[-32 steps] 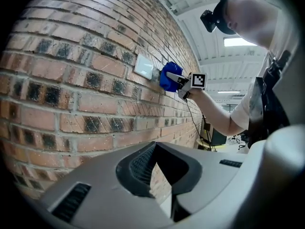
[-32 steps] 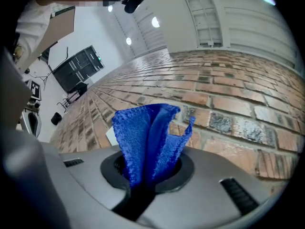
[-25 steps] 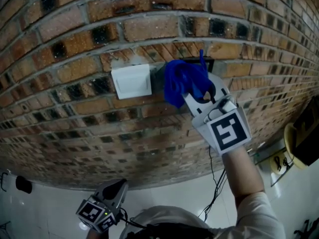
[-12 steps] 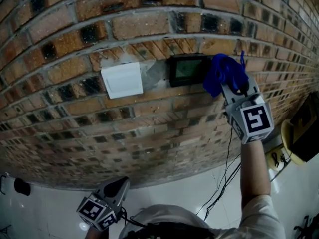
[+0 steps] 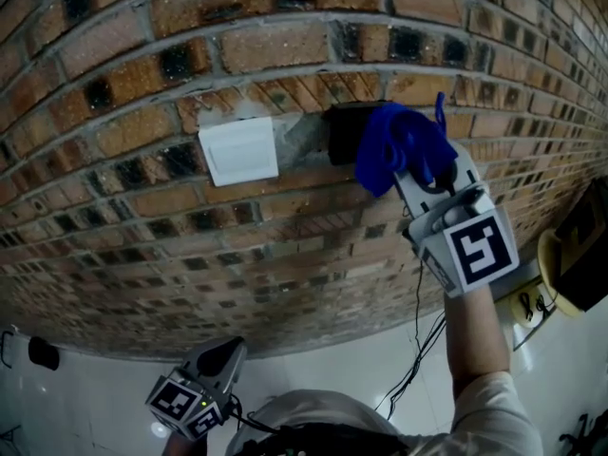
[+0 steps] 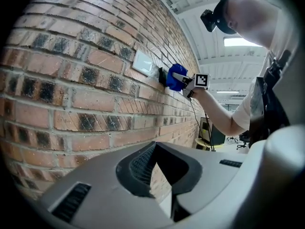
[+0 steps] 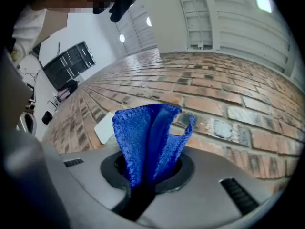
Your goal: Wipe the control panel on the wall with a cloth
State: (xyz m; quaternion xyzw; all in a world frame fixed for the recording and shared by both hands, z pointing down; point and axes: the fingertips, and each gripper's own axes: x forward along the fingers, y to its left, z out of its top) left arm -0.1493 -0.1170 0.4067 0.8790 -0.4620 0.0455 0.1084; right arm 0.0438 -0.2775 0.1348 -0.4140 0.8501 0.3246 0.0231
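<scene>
Nearest the person, the left claw (image 5: 214, 373) hangs low, well away from the wall, its two smooth grey plastic jaws closed together with nothing between them; one ribbed inner pad shows inside the rounded hollow they form. Its marker cube faces the head camera.

Higher up and further out, the right claw (image 5: 418, 174) is raised on an outstretched arm, clenched on one blue cloth (image 5: 394, 150). The cloth is a soft, nubby microfibre, bunched into upright folds that stand up out of the jaws, with one thin corner poking up above the rest.

The cloth presses against the single control panel (image 5: 340, 131), a dark rectangular box mounted on the brick wall (image 5: 285, 46). The cloth covers the panel's right part; only its left edge shows.

Just to the left of the panel, with a patch of grey mortar between them, sits one white switch plate (image 5: 239, 150), smooth and nearly square, flat on the wall.

The wall is rough red-brown brick with dark scorched patches and pale mortar lines. A thin black cable (image 5: 418, 331) hangs down below the panel.
</scene>
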